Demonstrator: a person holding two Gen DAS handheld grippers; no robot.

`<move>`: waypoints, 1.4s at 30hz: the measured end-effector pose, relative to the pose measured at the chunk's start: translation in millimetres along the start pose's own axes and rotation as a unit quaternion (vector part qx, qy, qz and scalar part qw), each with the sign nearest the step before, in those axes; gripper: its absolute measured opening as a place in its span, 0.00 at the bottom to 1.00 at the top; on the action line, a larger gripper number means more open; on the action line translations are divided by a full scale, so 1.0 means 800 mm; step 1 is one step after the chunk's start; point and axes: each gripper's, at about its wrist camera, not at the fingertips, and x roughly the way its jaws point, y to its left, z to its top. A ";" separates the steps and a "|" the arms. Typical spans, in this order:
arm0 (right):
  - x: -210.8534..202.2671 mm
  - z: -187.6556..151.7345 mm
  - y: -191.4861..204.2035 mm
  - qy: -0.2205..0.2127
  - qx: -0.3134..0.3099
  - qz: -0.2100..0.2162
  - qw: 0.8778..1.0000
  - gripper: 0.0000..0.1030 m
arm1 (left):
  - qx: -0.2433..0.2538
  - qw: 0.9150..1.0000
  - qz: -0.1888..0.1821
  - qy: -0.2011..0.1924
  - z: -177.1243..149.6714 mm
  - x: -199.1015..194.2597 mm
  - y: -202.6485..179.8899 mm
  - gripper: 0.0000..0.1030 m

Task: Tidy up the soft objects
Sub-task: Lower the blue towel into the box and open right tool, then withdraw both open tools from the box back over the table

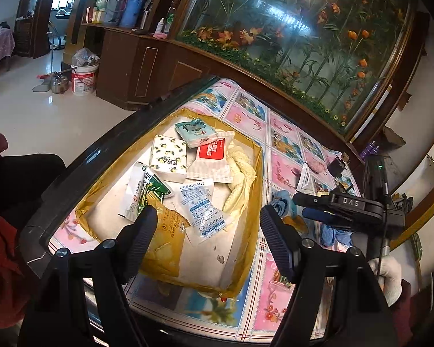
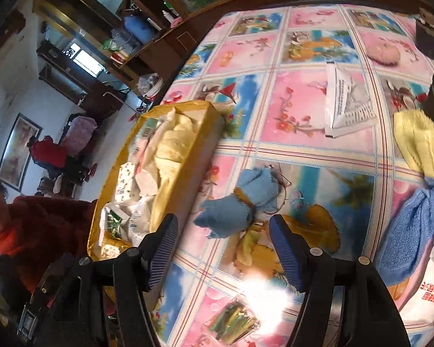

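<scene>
A cardboard box [image 1: 256, 185] edged in yellow tape sits on the patterned tablecloth. It holds tissue packs [image 1: 167, 156], a red-labelled wipes pack [image 1: 212, 156], desiccant sachets [image 1: 199, 202], a yellow towel [image 1: 243, 173] and a cracker wrapper [image 1: 165, 240]. My left gripper [image 1: 208, 219] hovers open over the box's near end, holding nothing. A small blue cloth bundle [image 2: 237, 205] tied with a yellow band lies right of the box [image 2: 188, 156]. My right gripper [image 2: 224, 225] is open just before the bundle, fingers either side of it, apart from it.
On the cloth to the right lie a yellow towel [image 2: 422, 141], a blue towel [image 2: 410, 225], a white printed packet [image 2: 347, 101], a pink puff [image 2: 383, 53], a wipes pack [image 2: 425, 292] and a green wrapper [image 2: 234, 321]. A person in red [image 2: 37, 225] is at the left. A wooden aquarium cabinet [image 1: 246, 66] stands behind the table.
</scene>
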 end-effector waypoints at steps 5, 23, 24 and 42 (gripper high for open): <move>0.034 0.005 0.004 -0.002 0.008 0.000 1.000 0.66 | 0.002 1.000 -0.011 0.015 -0.006 0.011 -0.005 0.71; 0.012 -0.040 0.141 0.008 -0.137 0.103 0.985 0.66 | -0.055 0.998 0.005 -0.008 0.000 0.003 0.050 0.71; 0.019 -0.045 0.146 0.010 -0.144 0.090 0.985 0.65 | -0.056 0.998 0.005 -0.008 0.000 0.002 0.052 0.71; -0.115 -0.093 -0.023 -0.105 -0.072 0.011 0.992 0.66 | 0.045 0.997 -0.039 0.057 -0.021 0.032 -0.042 0.71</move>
